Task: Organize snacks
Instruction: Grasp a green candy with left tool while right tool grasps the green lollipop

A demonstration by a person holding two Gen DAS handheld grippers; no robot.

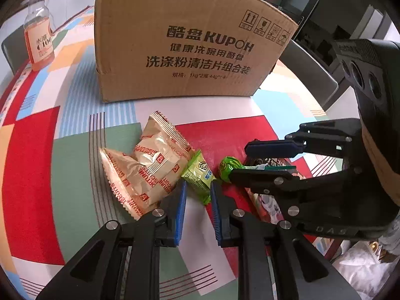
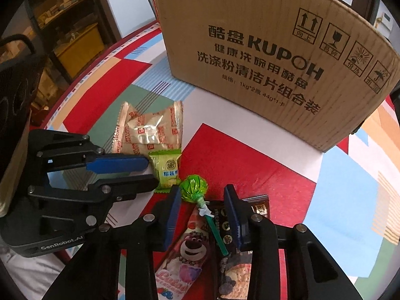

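Observation:
Snacks lie on the patterned tablecloth before a cardboard box. Two cream biscuit packets lie left. A small green packet lies between the tips of my open left gripper. A green lollipop, a pink bear-print wrapper and a dark brown wrapper lie under my open right gripper. Neither gripper holds anything.
An orange-label drink bottle stands far left by the table edge. Grey chairs stand behind the table. Shelves with a yellow bin are beyond the table's left edge.

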